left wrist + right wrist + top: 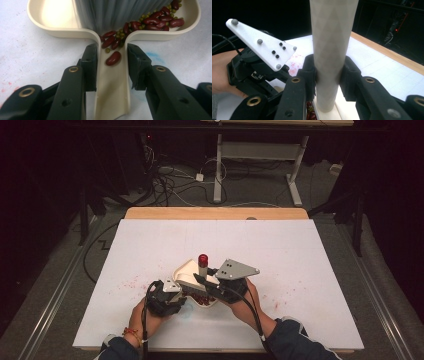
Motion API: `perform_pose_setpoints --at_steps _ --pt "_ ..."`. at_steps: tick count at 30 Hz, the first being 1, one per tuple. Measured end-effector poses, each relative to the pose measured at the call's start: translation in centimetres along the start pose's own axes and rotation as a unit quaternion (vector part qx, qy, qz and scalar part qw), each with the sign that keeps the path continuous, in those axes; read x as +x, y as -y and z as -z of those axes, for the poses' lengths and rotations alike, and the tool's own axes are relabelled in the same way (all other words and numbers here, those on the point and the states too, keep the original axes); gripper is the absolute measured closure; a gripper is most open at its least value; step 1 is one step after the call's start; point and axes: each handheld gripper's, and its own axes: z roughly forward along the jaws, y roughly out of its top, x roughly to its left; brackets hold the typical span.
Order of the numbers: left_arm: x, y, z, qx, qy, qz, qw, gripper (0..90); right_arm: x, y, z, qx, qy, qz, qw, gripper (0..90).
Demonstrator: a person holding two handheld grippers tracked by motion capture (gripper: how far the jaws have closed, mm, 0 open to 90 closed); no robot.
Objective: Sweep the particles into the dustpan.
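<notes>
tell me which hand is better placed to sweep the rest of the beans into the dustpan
Right. Its tongs are shut on the brush handle, bristles over the beans. The left tongs are shut on the dustpan handle, steadying it.

The dustpan point(113, 82) is cream. In it lie dark red beans point(113, 58) mixed with small green ones point(107, 50). The brush bristles point(117, 11) are grey, its handle point(332, 50) pale beige with a faint diamond pattern and a red cap point(203, 258). The counter point(300, 270) is white, wood-brown at its far edge, with red specks point(131, 282) and a light blue smudge point(153, 55). Both hand-held grippers, left point(111, 65) and right point(329, 75), are black with brass-coloured rivets.
</notes>
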Motion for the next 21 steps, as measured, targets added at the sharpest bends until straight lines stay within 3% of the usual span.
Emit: perform_pose_setpoints --at_steps 9,13,18,21 --pt "0.2 0.2 0.0 0.0 0.005 -0.002 1.0 62.7 -2.0 -1.0 1.6 -0.031 0.017 -0.015 0.9993 70.3" --pt "0.3 0.2 0.1 0.002 0.002 -0.005 1.0 62.7 -2.6 -1.3 2.3 -0.034 0.03 -0.006 0.999 70.3" --pt "0.4 0.4 0.2 0.001 0.0 0.001 1.0 62.8 -3.2 -1.1 3.1 -0.028 0.046 -0.002 0.9985 70.3" --pt "0.4 0.4 0.3 0.002 -0.003 0.001 1.0 62.8 -3.6 -0.2 3.0 -0.006 0.065 0.005 0.9979 70.3"
